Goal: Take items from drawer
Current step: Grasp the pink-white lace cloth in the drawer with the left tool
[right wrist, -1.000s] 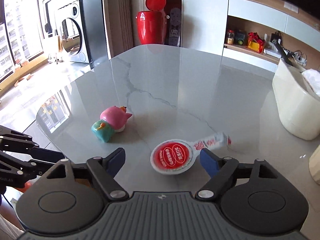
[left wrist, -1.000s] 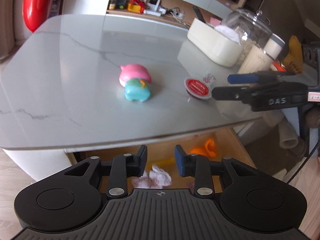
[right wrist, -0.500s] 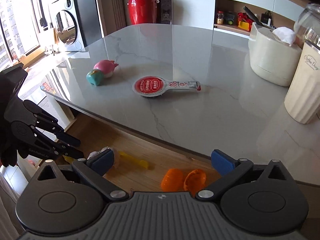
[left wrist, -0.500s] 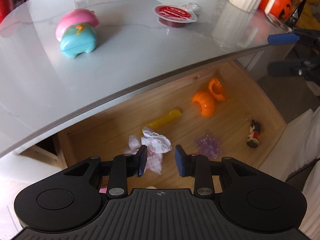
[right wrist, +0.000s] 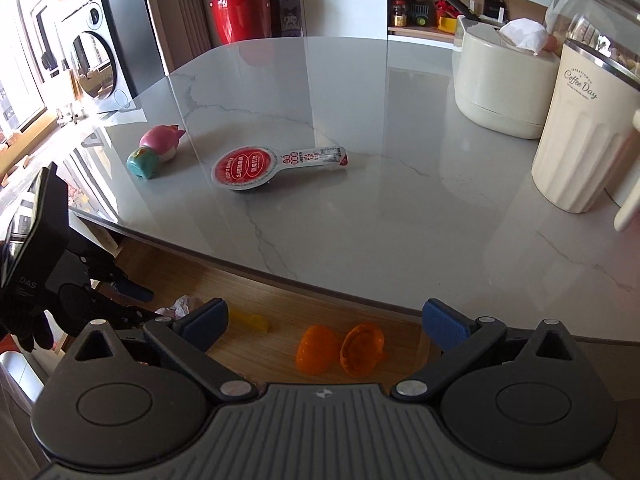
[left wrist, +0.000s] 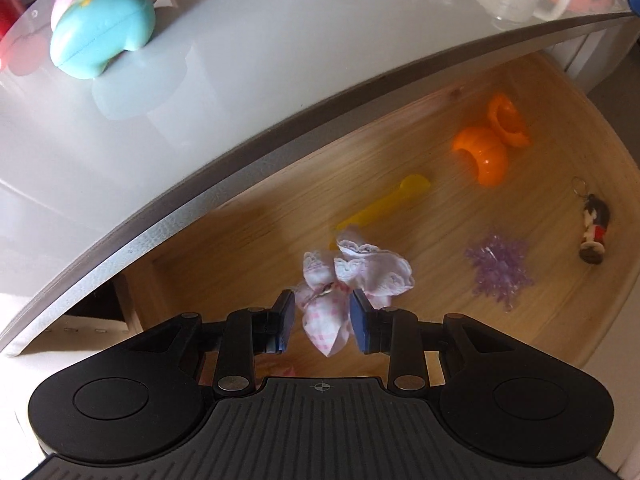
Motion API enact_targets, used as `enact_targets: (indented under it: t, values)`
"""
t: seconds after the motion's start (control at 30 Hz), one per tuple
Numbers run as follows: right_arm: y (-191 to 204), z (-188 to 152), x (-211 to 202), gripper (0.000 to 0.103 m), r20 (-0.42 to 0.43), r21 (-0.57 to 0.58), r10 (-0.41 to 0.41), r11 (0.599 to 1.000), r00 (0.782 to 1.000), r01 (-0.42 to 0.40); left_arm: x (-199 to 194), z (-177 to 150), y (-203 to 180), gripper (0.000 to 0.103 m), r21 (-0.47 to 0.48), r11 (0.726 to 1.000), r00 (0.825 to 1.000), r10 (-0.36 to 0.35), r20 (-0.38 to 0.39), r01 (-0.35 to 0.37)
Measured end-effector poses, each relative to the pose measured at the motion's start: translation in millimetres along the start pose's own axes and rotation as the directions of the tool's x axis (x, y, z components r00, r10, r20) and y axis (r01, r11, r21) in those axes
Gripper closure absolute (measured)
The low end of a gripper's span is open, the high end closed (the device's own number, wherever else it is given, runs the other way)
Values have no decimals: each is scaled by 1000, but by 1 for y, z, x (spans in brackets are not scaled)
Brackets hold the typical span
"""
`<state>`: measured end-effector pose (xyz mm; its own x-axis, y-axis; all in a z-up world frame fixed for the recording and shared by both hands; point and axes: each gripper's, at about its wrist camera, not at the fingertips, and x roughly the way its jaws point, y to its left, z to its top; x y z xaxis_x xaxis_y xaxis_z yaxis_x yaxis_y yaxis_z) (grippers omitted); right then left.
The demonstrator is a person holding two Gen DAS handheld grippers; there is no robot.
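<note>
The drawer (left wrist: 224,240) stands open below the front edge of the table (left wrist: 248,80). Drawer contents, left to right in the left wrist view: a pink-and-white cloth pouch (left wrist: 340,280) near the drawer's front left corner, a yellow scoop (left wrist: 384,206) just behind it, two orange shell halves (left wrist: 490,144) touching each other near the back edge, a purple bead cluster (left wrist: 498,268), and a small figure keychain (left wrist: 594,232) near the right edge.

The left gripper (left wrist: 322,322) points steeply down into the drawer. Its jaws are set narrow; the pouch's lower end lies between them, and contact with the pads cannot be told.

The right gripper (right wrist: 324,320) is above the drawer's front edge, jaws wide and empty, with the orange halves visible between them.

On the table: a teal-and-pink toy (right wrist: 156,156) near the left edge, then a red-lidded sauce cup (right wrist: 248,168).
</note>
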<state>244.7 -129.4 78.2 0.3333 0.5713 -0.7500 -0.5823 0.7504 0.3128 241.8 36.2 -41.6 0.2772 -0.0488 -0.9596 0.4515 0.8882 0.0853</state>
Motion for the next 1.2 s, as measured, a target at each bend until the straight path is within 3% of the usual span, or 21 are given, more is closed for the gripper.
enact_targets:
  t: [0.2,0.4,0.53,0.63,0.77,0.87,0.93,1.0,1.03,1.17,1.2]
  values:
    - [0,-1,-2,0,0,-5,1,1000,1000,-1,30,6,-18,69,127,991,997,44,-55,-37]
    - [-1,-3,5,0,-36,-1,2,1000,999,-2,45,18,-18,70,95,995,996,14,-85,-5]
    - [0,-8,12,0,-68,-8,-1,1000,998,0,42,15,-18,83,82,997,997,-2,-79,9]
    - [-1,-11,17,0,-82,-17,-7,1000,997,6,25,9,-18,91,99,995,1000,15,-19,-13]
    - [2,-14,28,0,-134,-31,9,999,991,-13,-20,-6,-9,92,43,998,996,-47,79,44]
    - [16,-15,28,0,-160,-43,61,997,985,-69,-64,-17,1,92,-14,990,971,-134,200,140]
    - [30,-14,30,0,-184,-47,100,993,978,-110,-86,-26,13,92,-55,984,953,-151,264,171]
    - [43,-13,37,0,-234,-18,140,989,962,-148,-99,-36,29,92,-109,975,940,-150,308,191]
    - [52,-13,47,0,-284,20,174,984,943,-176,-104,-40,38,92,-140,970,935,-147,323,201]
    - [87,-17,93,0,-496,145,272,962,824,-230,-119,-54,60,92,-226,953,929,-111,353,200]
    - [97,-16,101,0,-523,143,275,961,806,-235,-125,-61,63,92,-241,950,927,-100,363,197]
